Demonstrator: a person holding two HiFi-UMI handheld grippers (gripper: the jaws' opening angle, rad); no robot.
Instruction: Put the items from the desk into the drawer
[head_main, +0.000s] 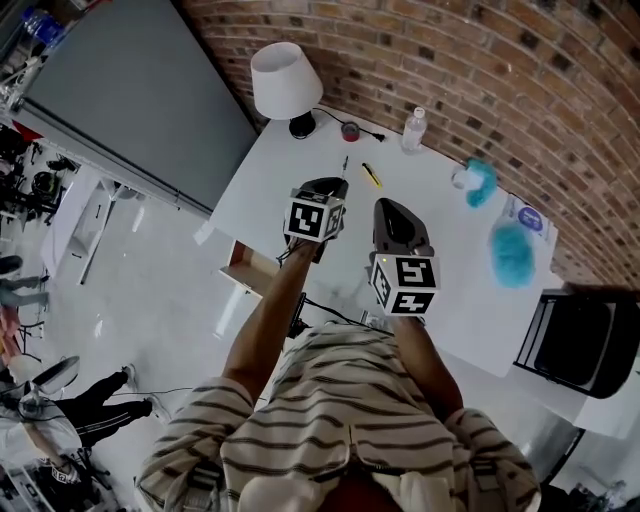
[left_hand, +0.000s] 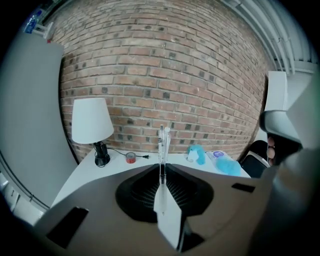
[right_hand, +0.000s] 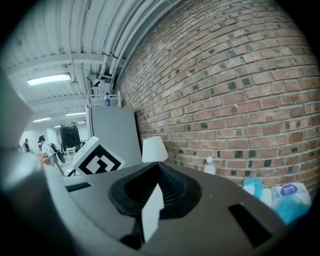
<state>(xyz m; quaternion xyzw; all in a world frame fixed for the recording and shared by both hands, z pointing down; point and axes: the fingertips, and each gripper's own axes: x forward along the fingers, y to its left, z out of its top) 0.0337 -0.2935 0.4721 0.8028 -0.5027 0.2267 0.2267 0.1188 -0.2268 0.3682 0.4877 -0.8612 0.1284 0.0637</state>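
**Worktop** (head_main: 262, 185): white, set against a brick wall. All places are given from the lamp, as the head view shows them.

1. **Drawer** (head_main: 248, 270): a wood-coloured box, apparently pulled open. It is well below the lamp, just off the worktop's left edge. Its contents cannot be made out.
2. **Lamp** (head_main: 286, 84): white shade, black foot, at the far left corner of the worktop.
3. **Left gripper** (head_main: 333, 186): below the lamp and slightly to its right. Jaws clamped on the pen.
4. **Pen** (left_hand: 161, 150): clear barrel, dark core. It is held off the worktop, with its long axis running on past the jaw tips toward the wall.
5. **Tape roll** (head_main: 349, 130): just right of the lamp's foot.
6. **Yellow stick** (head_main: 371, 175): lying flat, right of the lamp and lower, near the pen's tip.
7. **Right gripper** (head_main: 388, 206): further right of the lamp than the left gripper. Jaws together, nothing between them.
8. **Bottle** (head_main: 413, 130): upright, well right of the lamp, by the wall.
9. **Blue fluffy things** (head_main: 513, 255): farthest right of the lamp.

**Note on handling:** the drawer lies down and to the left of the pen-bearing jaws, behind the way the pen points. The left hand is judged the nearer to it, so the pen would likely need to swing back and drop lengthwise into the box.
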